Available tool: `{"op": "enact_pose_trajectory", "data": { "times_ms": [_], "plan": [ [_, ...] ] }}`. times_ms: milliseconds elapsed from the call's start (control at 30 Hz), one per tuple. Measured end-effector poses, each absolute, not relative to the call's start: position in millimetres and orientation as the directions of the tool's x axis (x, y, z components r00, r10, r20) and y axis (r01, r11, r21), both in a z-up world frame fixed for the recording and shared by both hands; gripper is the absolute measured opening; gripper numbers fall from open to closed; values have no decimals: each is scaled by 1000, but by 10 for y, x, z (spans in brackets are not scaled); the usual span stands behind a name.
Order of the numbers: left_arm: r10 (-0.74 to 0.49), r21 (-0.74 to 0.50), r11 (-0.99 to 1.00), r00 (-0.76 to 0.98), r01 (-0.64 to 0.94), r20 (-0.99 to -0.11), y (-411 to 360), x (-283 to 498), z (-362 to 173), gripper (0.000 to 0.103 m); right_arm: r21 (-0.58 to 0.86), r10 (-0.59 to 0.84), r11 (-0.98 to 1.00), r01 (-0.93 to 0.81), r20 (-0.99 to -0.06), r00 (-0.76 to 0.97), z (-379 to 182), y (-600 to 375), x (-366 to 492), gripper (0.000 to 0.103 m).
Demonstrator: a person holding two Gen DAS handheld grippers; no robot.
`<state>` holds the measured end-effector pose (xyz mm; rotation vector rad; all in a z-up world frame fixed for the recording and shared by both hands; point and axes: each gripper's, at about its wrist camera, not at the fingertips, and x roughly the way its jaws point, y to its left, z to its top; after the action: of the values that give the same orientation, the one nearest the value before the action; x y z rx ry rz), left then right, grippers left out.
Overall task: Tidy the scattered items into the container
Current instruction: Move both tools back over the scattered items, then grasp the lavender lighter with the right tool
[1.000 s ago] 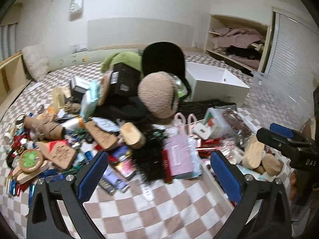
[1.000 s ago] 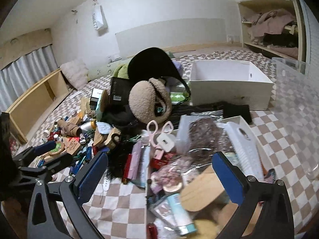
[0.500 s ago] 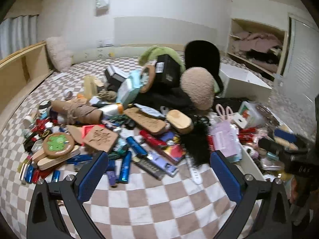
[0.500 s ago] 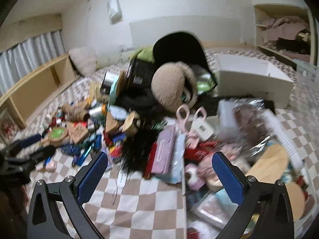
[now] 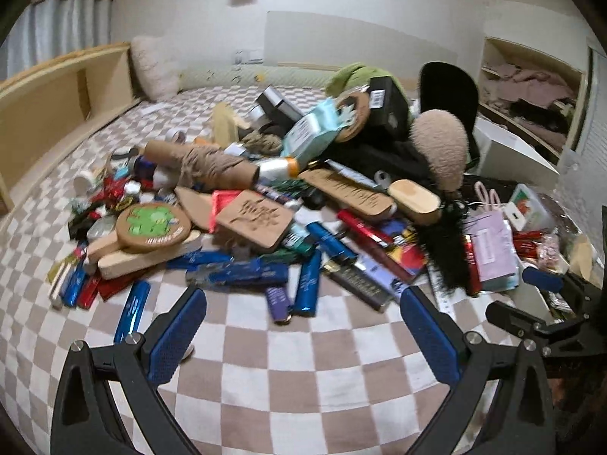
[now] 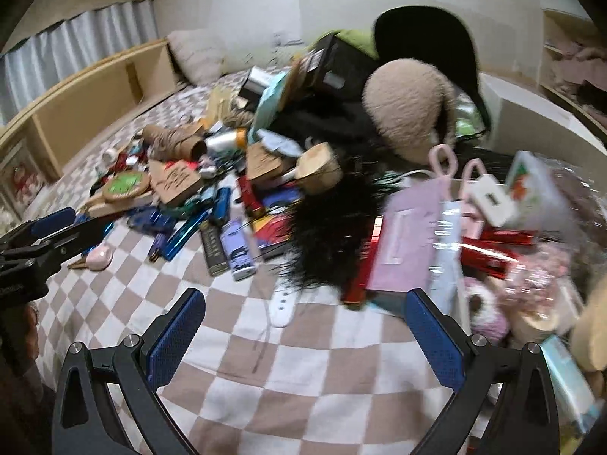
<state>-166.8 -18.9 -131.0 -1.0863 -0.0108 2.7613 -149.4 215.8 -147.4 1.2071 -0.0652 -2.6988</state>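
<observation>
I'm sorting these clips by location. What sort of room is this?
Probably a bedroom: a bed-like surface under a brown-and-white checked cover, a fluffy cream pillow by the wall, and an open closet with piled clothes.

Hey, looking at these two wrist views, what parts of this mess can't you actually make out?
- White container, left wrist view: its inside is hidden behind the tan plush and black cap.
- Items at the right edge, right wrist view: motion blur and crinkled plastic smear them together.
- Print on the blue packets, left wrist view: too small to read.
- Right claw, left wrist view: partly cut off by the frame edge.
</observation>
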Motion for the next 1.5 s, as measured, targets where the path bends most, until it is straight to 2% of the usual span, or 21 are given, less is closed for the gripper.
{"op": "enact_pose_trajectory", "data": {
  "times_ms": [100,233,433,800,1100,1367,1500],
  "plan": [
    [144,-74,-989,-709,-129,-690,-279,-1702,-1375,103,140,-223,-974,179,-752,-620,-1550,2023,-1581,103],
    [135,-97,-991,-707,-94,-695,-423,-1715,-1419,103,164,-279,-956,244,-768,-576,-1662,1791,-1701,86],
    [137,-136,-989,-698,-58,-703,-624,-1692,-1470,103,203,-352,-923,327,-788,-506,-1843,1500,-1940,86],
    [126,-148,-988,-723,-32,-680,-809,-1685,-1387,103,199,-354,-909,365,-833,-426,-2064,1316,-2343,88],
    [126,-155,-988,-738,-30,-663,-832,-1655,-1325,103,299,-495,-825,480,-792,-356,-2027,999,-2238,88],
    [107,-173,-985,-761,6,-639,-980,-1616,-1247,103,320,-555,-746,584,-783,-280,-2008,549,-2140,88],
    [110,-193,-981,-763,20,-637,-1057,-1616,-1238,103,310,-546,-728,611,-801,-245,-1965,639,-2032,88]
  ]
}}
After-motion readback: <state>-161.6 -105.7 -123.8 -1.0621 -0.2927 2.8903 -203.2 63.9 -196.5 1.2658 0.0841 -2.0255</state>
